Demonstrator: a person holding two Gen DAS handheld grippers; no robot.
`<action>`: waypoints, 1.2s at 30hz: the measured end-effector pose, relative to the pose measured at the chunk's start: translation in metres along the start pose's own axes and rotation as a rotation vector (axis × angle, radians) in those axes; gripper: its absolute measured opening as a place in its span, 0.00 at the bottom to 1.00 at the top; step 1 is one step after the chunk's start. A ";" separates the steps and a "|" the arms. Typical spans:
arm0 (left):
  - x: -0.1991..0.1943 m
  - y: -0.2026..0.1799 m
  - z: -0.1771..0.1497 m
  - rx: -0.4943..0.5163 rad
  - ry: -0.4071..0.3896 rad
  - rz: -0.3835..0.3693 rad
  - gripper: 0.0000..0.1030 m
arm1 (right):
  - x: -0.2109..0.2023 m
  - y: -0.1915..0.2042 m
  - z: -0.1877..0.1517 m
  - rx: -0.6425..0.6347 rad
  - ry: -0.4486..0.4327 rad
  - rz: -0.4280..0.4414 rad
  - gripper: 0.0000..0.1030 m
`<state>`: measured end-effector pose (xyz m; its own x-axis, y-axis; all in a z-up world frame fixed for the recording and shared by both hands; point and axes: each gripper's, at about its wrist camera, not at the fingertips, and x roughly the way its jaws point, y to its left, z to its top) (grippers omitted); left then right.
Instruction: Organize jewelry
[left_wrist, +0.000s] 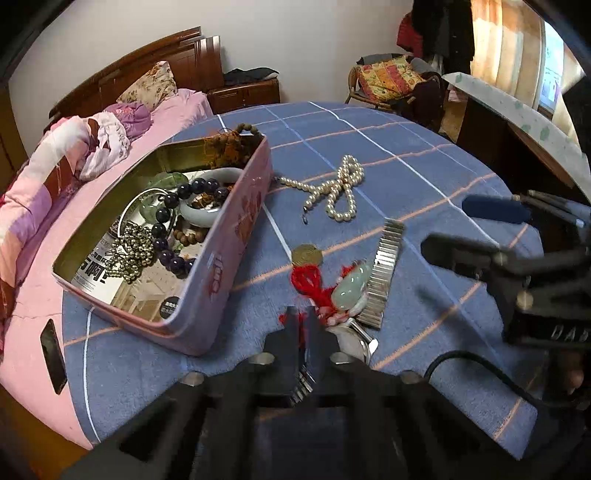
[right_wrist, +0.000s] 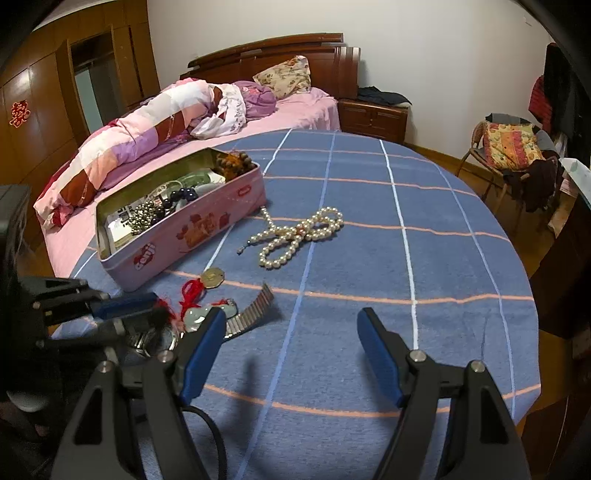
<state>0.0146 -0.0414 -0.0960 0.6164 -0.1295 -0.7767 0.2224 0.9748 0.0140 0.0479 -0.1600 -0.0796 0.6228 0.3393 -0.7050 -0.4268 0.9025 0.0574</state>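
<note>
A pink tin box (left_wrist: 221, 280) (right_wrist: 207, 236) holds several bead bracelets, a bangle and a chain. A pearl necklace (left_wrist: 340, 192) (right_wrist: 295, 236) lies on the blue checked cloth. Nearer lie a jade pendant (left_wrist: 349, 290) (right_wrist: 195, 315) with red cord (left_wrist: 308, 280) and gold coin (left_wrist: 306, 255), and a metal watch (left_wrist: 384, 273) (right_wrist: 255, 308). My left gripper (left_wrist: 303, 317) (right_wrist: 147, 306) is shut on the red cord beside the watch case. My right gripper (right_wrist: 291, 321) is open and empty above bare cloth, right of the watch.
The table (right_wrist: 406, 258) is round, with its edge close on the right. A bed with pink bedding (right_wrist: 184, 110) stands behind the tin. A chair with cushions (right_wrist: 513, 155) stands at the far right. A dark phone (left_wrist: 53, 356) lies at the table's left edge.
</note>
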 end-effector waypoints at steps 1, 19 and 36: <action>-0.004 0.000 0.001 0.004 -0.014 0.002 0.00 | 0.000 0.001 0.000 -0.001 0.000 0.003 0.74; -0.078 0.040 0.037 -0.071 -0.199 -0.026 0.00 | 0.028 0.054 0.011 -0.143 0.070 0.097 0.59; -0.072 0.045 0.032 -0.050 -0.162 -0.046 0.00 | 0.040 0.050 -0.003 -0.147 0.151 0.123 0.39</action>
<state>0.0044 0.0063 -0.0195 0.7209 -0.1979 -0.6642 0.2181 0.9744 -0.0536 0.0492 -0.1025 -0.1070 0.4602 0.3910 -0.7971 -0.5913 0.8047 0.0533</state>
